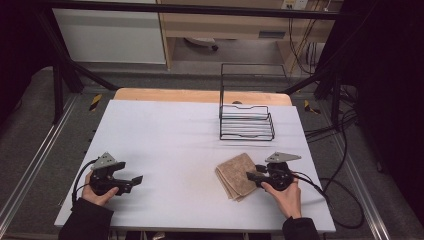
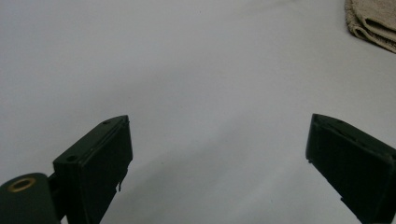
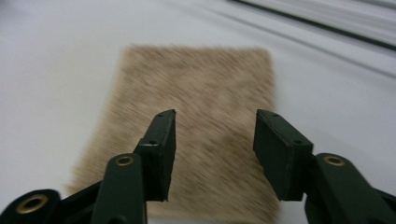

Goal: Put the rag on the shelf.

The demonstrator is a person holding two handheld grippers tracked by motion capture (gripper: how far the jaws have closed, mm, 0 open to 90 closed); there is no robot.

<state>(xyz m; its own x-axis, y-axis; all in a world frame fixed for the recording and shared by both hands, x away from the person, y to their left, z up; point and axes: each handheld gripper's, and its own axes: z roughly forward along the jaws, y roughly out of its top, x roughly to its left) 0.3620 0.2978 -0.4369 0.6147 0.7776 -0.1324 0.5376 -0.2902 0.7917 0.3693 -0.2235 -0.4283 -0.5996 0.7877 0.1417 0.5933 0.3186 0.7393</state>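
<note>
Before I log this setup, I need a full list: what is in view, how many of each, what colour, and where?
cloth: one, tan, folded, on the table's near right, at the right gripper
rack: one, black wire, far right of the table
table: one, white top
left gripper: one, black, near left, fingers apart over bare table
right gripper: one, black, fingers apart over the cloth
hands: two, dark sleeves, near edge

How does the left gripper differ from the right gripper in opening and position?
The left gripper stands wide open over bare table; the right gripper is open less wide. The left is far from the folded towel; the right is at its edge, over it. Both hold nothing.
</note>
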